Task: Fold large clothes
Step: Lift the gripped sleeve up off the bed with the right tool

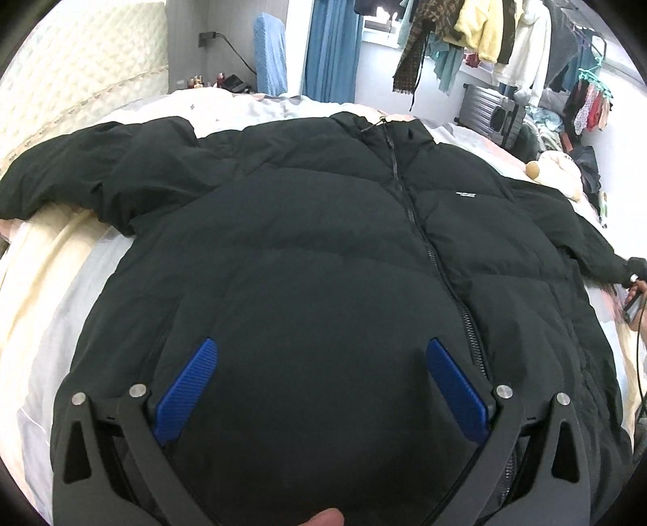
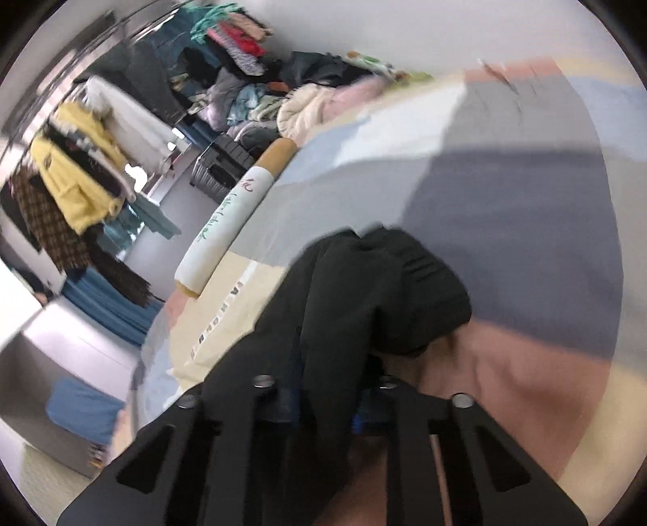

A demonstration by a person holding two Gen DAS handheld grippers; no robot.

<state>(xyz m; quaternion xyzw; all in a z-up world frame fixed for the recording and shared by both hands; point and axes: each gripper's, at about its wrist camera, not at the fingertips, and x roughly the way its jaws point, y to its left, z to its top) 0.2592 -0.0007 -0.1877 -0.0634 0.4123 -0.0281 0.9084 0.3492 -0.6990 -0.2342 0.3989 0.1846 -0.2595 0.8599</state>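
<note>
A black puffer jacket lies front up and zipped on the bed, with its sleeves spread to both sides. My left gripper hovers over the jacket's lower front. Its blue pads stand wide apart and hold nothing. In the right wrist view my right gripper is shut on the jacket's sleeve end, and the bunched black cloth hides its fingertips. The left wrist view shows that sleeve end at the far right edge, with a hand there.
The patchwork bed cover lies under the jacket. A long cigarette-shaped pillow lies along the bed's edge. A padded headboard stands on the left. Hanging clothes, a suitcase and piled laundry are beyond the bed.
</note>
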